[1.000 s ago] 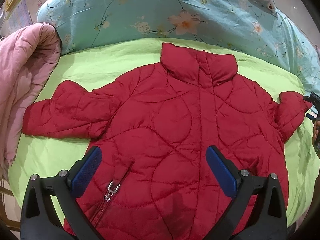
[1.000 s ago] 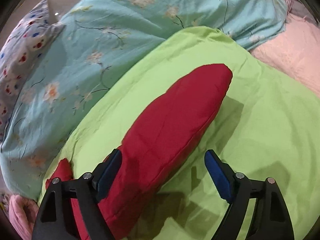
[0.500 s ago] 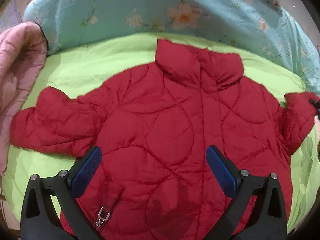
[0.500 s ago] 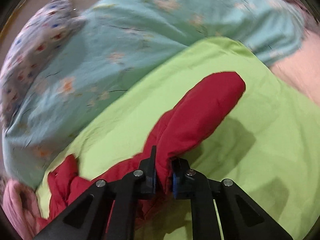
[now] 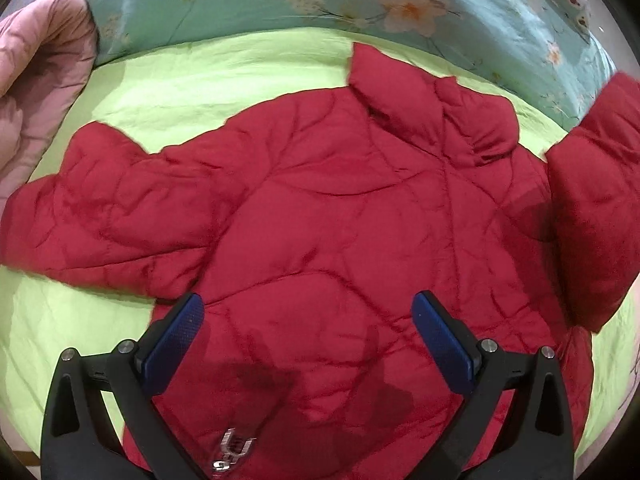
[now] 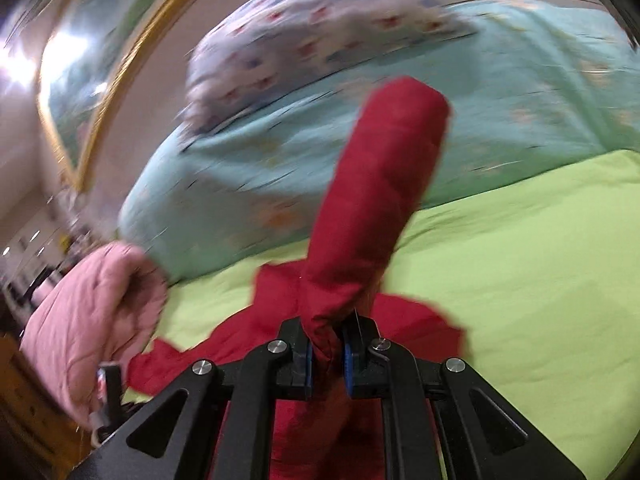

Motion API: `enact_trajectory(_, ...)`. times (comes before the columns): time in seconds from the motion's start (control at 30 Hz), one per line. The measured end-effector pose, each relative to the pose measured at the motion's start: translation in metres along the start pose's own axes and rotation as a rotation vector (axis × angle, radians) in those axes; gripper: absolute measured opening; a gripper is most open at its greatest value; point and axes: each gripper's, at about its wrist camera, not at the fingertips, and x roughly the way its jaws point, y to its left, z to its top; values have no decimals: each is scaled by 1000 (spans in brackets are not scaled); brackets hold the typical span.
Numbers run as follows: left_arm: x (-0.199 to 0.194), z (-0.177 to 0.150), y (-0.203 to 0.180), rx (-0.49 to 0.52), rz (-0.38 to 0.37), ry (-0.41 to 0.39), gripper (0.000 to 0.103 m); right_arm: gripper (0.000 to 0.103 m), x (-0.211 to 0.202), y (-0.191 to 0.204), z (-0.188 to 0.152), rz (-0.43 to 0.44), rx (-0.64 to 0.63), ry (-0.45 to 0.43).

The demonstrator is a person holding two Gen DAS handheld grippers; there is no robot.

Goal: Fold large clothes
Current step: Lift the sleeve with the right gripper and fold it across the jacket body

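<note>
Sleeve fold under way.
Right tool (image 6: 327, 354), open a second ago, now clamps raised sleeve (image 6: 376, 200); left tool (image 5: 312, 336) open above jacket (image 5: 340, 208).

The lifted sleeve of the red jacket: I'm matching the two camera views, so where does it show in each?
Left wrist: the lifted sleeve stands at the right edge, raised off the jacket body.
Right wrist: centre, rising from the right gripper, clamped on it.
Shared landmark: the pink quilt, at the left in both.
</note>
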Motion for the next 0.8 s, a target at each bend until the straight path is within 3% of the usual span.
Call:
enact_trajectory(0.23,-12,-6,38,-55,-63,-16,103,10,64,64,-43,96,15,136)
enact_trajectory(0.5,1,-14,65,-99,-116,17,103,17,115,109,-88,168,5,265)
enact_trajectory(0.8,9,-13,104,-223,-197,41,103,19,151,118,-130,186,17,441)
